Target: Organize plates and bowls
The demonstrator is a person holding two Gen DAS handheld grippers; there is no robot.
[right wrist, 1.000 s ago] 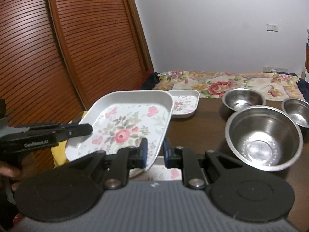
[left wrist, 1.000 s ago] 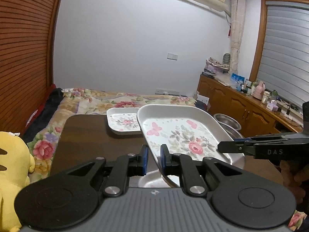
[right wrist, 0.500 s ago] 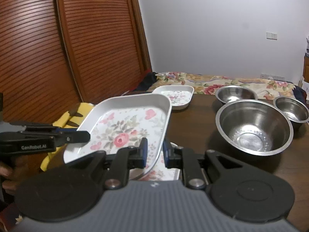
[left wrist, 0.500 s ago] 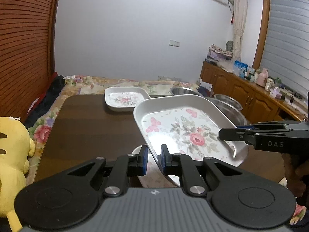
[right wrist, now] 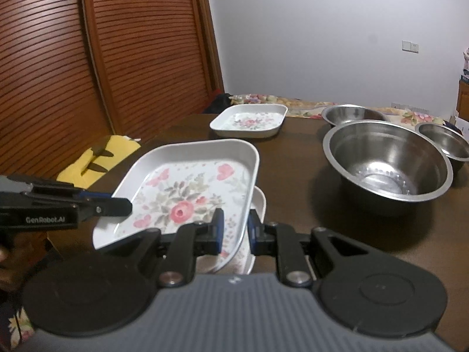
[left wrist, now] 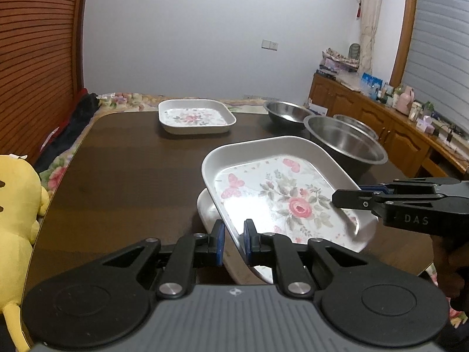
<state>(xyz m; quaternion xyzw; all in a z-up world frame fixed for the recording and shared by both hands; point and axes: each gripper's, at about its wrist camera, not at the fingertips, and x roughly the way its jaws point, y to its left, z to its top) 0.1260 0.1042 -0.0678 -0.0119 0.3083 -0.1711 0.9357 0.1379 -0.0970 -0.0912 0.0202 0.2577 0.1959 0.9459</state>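
Note:
A large white floral tray (left wrist: 281, 196) is held tilted between both grippers, just above a second white plate (left wrist: 206, 215) lying on the dark table. My left gripper (left wrist: 234, 242) is shut on the tray's near-left rim. My right gripper (right wrist: 236, 230) is shut on its right rim, and the tray shows in that view (right wrist: 190, 193). The lower plate (right wrist: 259, 205) peeks out beneath. A small floral dish (left wrist: 195, 116) sits at the far side of the table. Three steel bowls stand to the right: a large one (right wrist: 387, 161) and two smaller ones (right wrist: 351, 114) (right wrist: 445, 143).
The dark wooden table (left wrist: 123, 170) has its left edge beside a yellow plush toy (left wrist: 17, 205). A slatted wooden door (right wrist: 102, 58) stands to the left. A bed with a floral cover (left wrist: 126, 98) lies beyond the table. A wooden sideboard (left wrist: 381, 123) with clutter runs along the right wall.
Both grippers have lowered the floral tray toward the table, over the plate lying there. The grip on the tray is unchanged.

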